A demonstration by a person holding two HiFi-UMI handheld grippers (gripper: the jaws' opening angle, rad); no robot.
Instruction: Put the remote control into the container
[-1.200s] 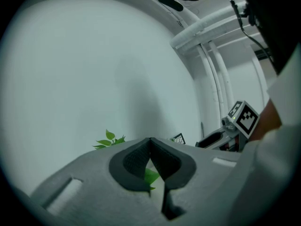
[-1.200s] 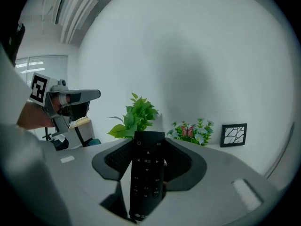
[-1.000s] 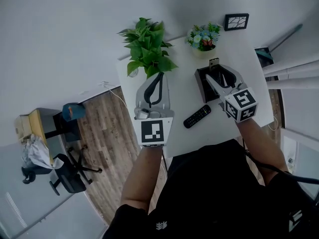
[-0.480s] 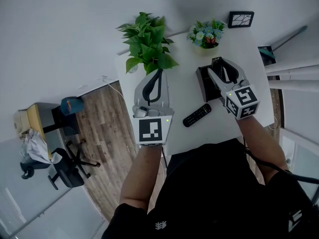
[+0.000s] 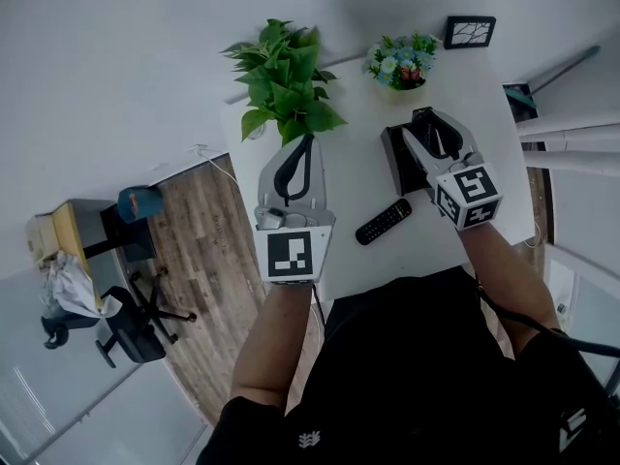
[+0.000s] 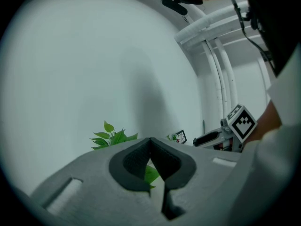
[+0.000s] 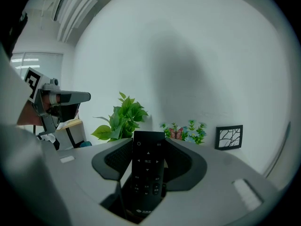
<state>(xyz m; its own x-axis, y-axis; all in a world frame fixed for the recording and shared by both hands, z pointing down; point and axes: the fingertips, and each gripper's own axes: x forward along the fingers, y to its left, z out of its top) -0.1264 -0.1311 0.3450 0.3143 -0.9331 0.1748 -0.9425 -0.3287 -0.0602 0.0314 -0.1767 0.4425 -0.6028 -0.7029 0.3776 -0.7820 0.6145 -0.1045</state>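
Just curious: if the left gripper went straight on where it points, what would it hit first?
Probably the leafy plant: the left gripper, jaws shut, aims at its leaves, though depth is unclear.

Smooth matt grey plastic all over the right gripper (image 7: 148,147), and its dark pads (image 7: 117,159) look finely ribbed. Between them is the remote control (image 7: 146,173), black plastic with a faint satin sheen. The left gripper (image 6: 150,142) has the same matt grey shell. The table (image 5: 349,177) is white, smooth and matt. Left of the table is a wood-grain plank floor (image 5: 199,250).
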